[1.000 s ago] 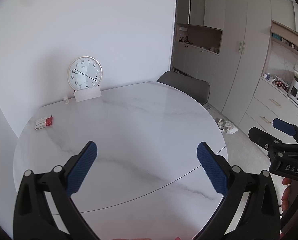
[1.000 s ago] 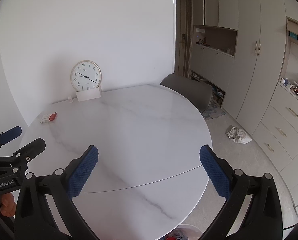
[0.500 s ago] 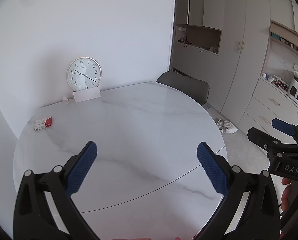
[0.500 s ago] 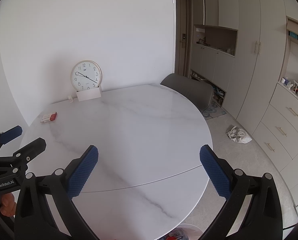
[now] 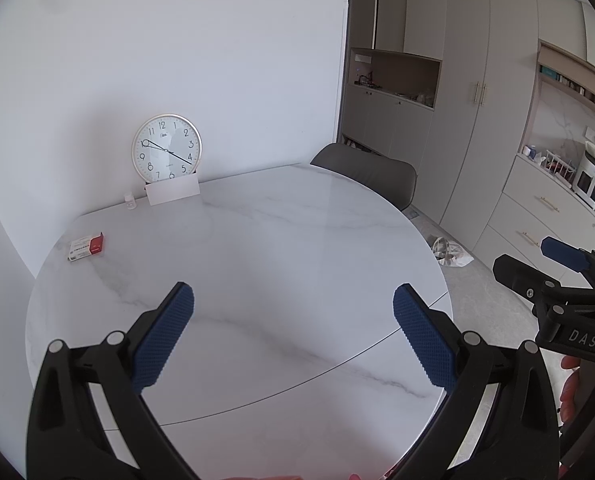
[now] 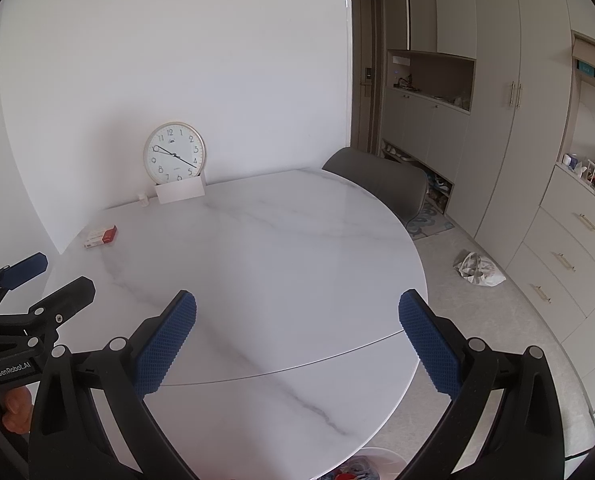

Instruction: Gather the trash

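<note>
Nothing has moved; crumpled white trash bag (image 6: 479, 270) lies on floor (image 6: 437, 280).

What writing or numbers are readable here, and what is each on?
"DAS": right gripper, text cut off.
"GenRobot.AI": left gripper.
"1" to "12": clock face; its small logo is unreadable.
Red and white box: print too small.
White card: no visible text.

table (image 5: 257, 264): I log white marble, grey veins
box (image 5: 86, 246) by clock (image 5: 166, 147): red-white
pads (image 6: 165, 344): blue, dimpled
</note>
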Motion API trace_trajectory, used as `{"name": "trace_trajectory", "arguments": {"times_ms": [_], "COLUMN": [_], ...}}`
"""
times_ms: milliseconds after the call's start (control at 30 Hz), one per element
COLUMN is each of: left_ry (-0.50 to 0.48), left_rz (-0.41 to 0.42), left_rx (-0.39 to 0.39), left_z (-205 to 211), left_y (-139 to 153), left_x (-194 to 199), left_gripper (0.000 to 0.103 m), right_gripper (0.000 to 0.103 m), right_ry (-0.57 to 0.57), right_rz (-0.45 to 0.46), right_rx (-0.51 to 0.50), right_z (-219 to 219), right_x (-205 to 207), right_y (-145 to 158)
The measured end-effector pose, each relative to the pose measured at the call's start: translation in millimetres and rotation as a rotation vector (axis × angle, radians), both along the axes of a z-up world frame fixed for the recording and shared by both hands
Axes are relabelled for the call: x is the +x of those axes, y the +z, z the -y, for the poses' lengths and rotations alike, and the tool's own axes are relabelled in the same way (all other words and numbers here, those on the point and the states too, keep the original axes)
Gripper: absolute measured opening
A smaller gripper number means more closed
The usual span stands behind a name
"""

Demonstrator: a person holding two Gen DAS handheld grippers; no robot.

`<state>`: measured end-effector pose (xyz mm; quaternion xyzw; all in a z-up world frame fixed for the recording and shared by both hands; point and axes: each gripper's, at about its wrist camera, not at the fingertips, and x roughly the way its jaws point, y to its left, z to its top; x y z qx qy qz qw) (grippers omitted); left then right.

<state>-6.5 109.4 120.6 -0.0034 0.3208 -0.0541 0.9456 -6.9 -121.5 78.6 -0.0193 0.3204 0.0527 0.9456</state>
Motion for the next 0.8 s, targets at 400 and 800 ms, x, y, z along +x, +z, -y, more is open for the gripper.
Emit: {"name": "trace_trajectory", "arguments": {"times_ms": [400, 800], "left_ry": [0.0, 0.002], "left_rz": [-0.002, -0.002], "left_rx": [0.0, 0.001], "left_z": [0, 1], "left_y": [2, 1], "left_x": [1, 0], "left_gripper": [0.096, 0.096], "right_gripper": [0.101, 0.101], "right_ry": [0.0, 0.002], "right_rz": [-0.001, -0.003], "right_rx": [0.002, 0.006], "right_z": [-3, -11], "right_x": [0, 0], "right_y": [-1, -2]}}
